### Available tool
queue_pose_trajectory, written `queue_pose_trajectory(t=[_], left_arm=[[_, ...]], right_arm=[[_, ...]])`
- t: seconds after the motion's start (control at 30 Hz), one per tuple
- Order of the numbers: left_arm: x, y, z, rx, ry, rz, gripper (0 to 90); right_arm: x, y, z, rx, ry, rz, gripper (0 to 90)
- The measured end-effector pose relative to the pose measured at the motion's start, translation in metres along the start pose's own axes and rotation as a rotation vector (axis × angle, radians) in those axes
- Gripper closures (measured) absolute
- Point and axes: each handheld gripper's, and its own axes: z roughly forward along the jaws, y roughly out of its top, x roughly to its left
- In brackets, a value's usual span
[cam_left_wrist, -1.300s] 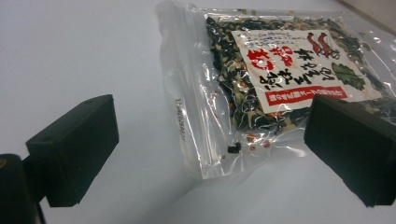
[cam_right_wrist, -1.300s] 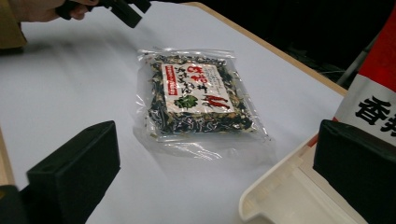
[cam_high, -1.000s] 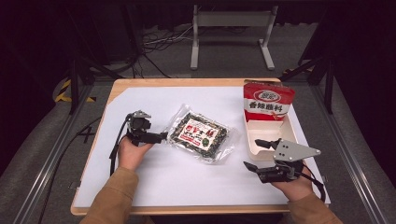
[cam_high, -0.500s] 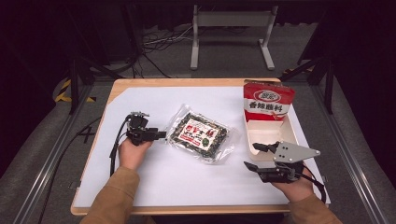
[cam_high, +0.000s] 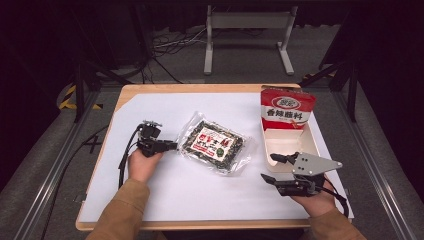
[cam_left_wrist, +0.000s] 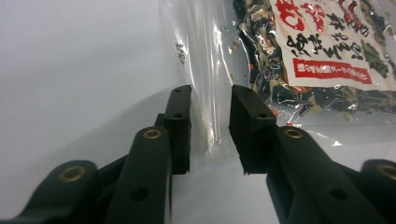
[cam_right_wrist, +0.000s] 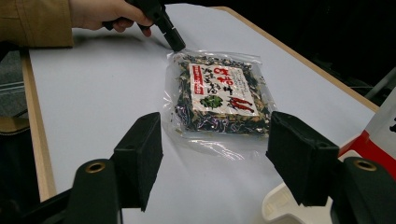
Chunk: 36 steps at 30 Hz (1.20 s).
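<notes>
Closing on the clear plastic packet of dark dried seaweed (cam_high: 216, 146), the left claw (cam_left_wrist: 210, 126) has its jaws around the packet's sealed edge, a gap remaining. Lifting remains. Right claw (cam_right_wrist: 215, 154) waits nearby, spread, empty.

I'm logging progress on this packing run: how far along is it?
Early. Done: the red-and-white box stands open at the table's right. In hand: the left claw has just been closing around the snack bag's clear edge. Left: lifting the bag, likely into the box; the right claw waits open.
</notes>
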Motion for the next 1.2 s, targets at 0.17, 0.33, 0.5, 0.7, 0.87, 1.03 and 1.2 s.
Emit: queue_pose_trajectory(t=[0.17,0.33,0.5,0.7,0.87,1.03,1.2], left_arm=[[0.002,-0.001,0.0,0.0,0.008,-0.011,82.1],[-0.002,-0.001,0.001,0.001,0.04,0.009,84.4],[-0.004,-0.001,0.001,0.002,0.05,0.036,90.0],[-0.008,0.001,-0.014,-0.047,0.053,0.069,90.0],[-0.017,0.004,-0.03,-0.088,0.062,0.115,90.0],[-0.023,0.008,-0.046,-0.135,0.033,0.136,90.0],[-0.035,0.01,-0.067,-0.193,0.008,0.166,90.0]], right_arm=[[0.0,0.0,0.0,-0.003,0.002,0.003,35.2],[0.0,-0.001,0.0,0.0,0.003,0.001,35.2],[0.001,0.0,0.001,0.005,0.01,-0.003,39.5],[-0.002,-0.001,0.0,0.006,0.036,-0.003,46.3],[-0.004,-0.001,0.0,0.007,0.044,-0.004,48.1],[-0.003,0.0,0.0,0.006,0.043,-0.018,49.8],[-0.003,0.001,0.0,0.007,0.042,-0.021,51.5]])
